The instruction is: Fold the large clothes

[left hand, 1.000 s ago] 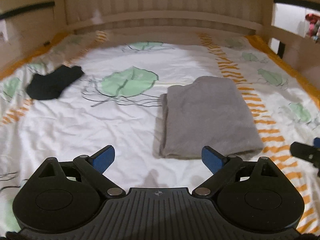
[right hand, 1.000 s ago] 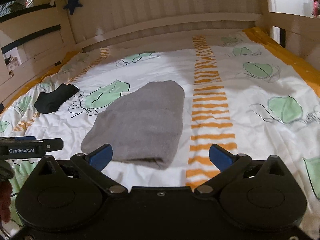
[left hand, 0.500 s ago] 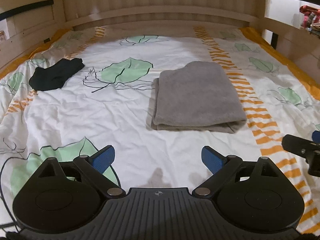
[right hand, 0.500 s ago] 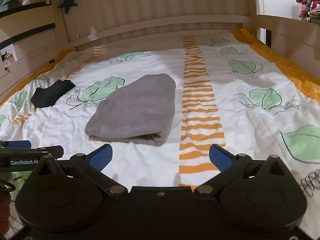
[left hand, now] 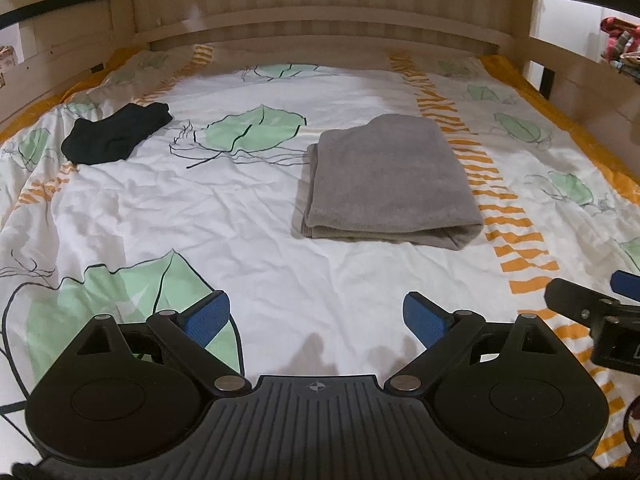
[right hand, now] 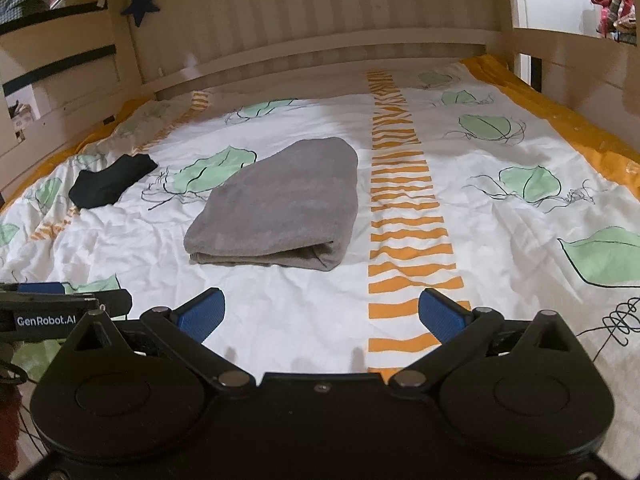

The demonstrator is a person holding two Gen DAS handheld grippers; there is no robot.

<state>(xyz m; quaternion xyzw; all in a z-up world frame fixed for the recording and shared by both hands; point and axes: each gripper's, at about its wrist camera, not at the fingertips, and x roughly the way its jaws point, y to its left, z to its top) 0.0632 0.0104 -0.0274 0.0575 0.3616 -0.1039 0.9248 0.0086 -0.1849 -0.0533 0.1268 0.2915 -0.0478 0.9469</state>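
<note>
Folded grey garment well beyond left tongs and right tongs, both wide apart, empty.

A home bedroom: a wooden-railed bed frame around a leaf-printed bedsheet, star ornament hanging.

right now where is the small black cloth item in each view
Left wrist view: the small black cloth item lies upper left on the leaf-print bedsheet, left of the folded grey garment.
Right wrist view: it lies at mid-left, also left of the grey garment.
Shared landmark: the orange striped band beside the garment's right edge.
</note>
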